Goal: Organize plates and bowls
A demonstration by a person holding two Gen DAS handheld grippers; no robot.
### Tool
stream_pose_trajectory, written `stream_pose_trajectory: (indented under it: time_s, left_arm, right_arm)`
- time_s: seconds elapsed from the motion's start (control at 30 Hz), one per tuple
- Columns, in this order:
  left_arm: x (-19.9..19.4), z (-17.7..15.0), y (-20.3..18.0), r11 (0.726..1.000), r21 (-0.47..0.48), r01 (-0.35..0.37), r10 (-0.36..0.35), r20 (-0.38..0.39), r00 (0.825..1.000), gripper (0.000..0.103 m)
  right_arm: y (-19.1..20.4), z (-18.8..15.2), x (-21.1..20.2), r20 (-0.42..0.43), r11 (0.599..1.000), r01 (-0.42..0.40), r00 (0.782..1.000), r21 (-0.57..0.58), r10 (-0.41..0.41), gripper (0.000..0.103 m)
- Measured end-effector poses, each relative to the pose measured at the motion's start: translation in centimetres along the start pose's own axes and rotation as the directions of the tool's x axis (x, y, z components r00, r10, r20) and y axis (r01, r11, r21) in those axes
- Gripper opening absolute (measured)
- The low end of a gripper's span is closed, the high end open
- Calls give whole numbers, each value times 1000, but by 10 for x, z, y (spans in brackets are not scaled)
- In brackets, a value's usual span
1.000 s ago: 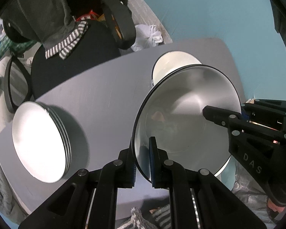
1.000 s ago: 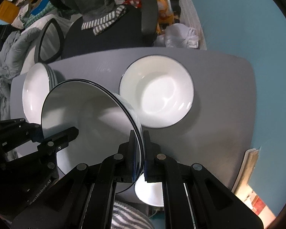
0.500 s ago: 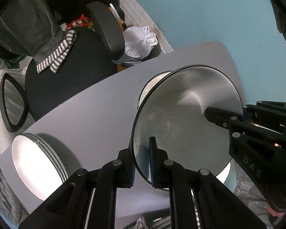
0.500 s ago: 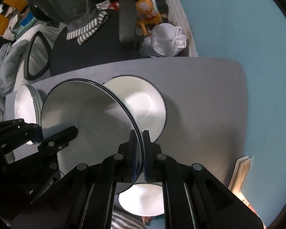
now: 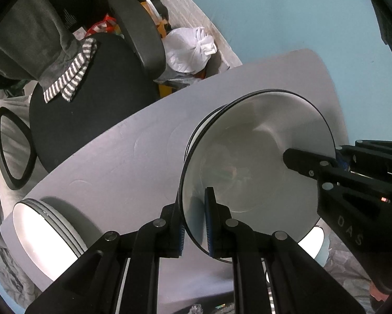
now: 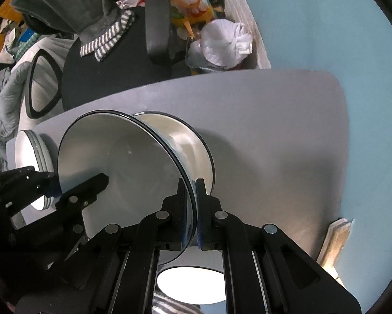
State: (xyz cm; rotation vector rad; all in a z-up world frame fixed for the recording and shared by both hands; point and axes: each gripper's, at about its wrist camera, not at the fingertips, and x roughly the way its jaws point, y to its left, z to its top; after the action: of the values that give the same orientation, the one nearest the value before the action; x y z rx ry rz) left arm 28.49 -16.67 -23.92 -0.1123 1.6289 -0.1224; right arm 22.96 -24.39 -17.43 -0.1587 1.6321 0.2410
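Overhead, two hand-held grippers point(image 5: 194, 225) point(image 6: 192, 212) clamp one bowl point(image 5: 256, 157) above another bowl point(image 6: 193, 144); three stacked plates point(image 5: 44, 225) alongside

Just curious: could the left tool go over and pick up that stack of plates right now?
Probably not yet. The left tool is shut on the rim of the bowl, shared with the right tool. The path to the plate stack looks clear.

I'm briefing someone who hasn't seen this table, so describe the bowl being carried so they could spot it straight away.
On the grey table, look past the stack of plates at its end to the white bowl resting near the middle. The carried bowl hangs just above that one. Unlike its neighbours, it is off the table, pinched at opposite rims by the left gripper and right gripper.
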Motion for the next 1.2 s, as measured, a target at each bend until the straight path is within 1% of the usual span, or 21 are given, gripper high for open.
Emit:
stream_pose_trajectory:
  time_s: [0.23,0.37,0.53,0.6,0.67,0.73,0.8,0.83,0.87,1.0,1.07,1.13,1.2]
  left_arm:
    - [7,3,1,1000,8,-1,1,-7,1000,11]
    - [11,7,5,1000,10,2,-2,-13,1000,12]
    - [15,9,2,1000,11,-2,2,-21,1000,12]
    - [16,11,3,1000,3,-3,3,-26,1000,13]
    - [17,11,3,1000,3,-12,12,-32,999,15]
    - [17,11,4,1000,7,-14,15,-29,999,16]
    - [15,11,5,1000,5,-22,22,-25,999,21]
    - [13,11,6,1000,2,-26,26,-18,999,26]
    - [11,10,7,1000,1,-28,28,-13,1000,27]
    - [7,9,13,1000,-13,-20,20,0,1000,28]
    - [6,8,17,1000,-22,-10,10,2,1000,32]
    - [5,6,19,1000,-26,-5,5,8,1000,33]
    - [3,5,20,1000,-27,1,-1,14,1000,35]
  right_arm:
    - [-4,1,8,-16,1000,-3,1000,6,3,6]
    - [-5,4,11,-22,1000,16,1000,1,-16,7]
    - [-7,8,14,-33,1000,-3,999,17,4,16]
    - [-5,10,15,-43,1000,-7,999,10,8,22]
    - [-3,12,16,-52,1000,-20,998,8,20,28]
    - [-1,13,16,-54,1000,-20,998,-1,20,30]
    - [1,13,15,-57,1000,-11,998,-2,11,33]
    - [1,14,15,-58,1000,-11,998,-2,11,34]
    - [2,14,14,-59,1000,-10,998,-3,10,35]
    - [1,13,12,-60,1000,-14,998,2,14,35]
    - [0,13,11,-58,1000,-15,998,-1,15,35]
    - [0,12,11,-57,1000,-12,998,1,12,35]
    - [0,11,8,-48,1000,14,999,-3,-14,38]
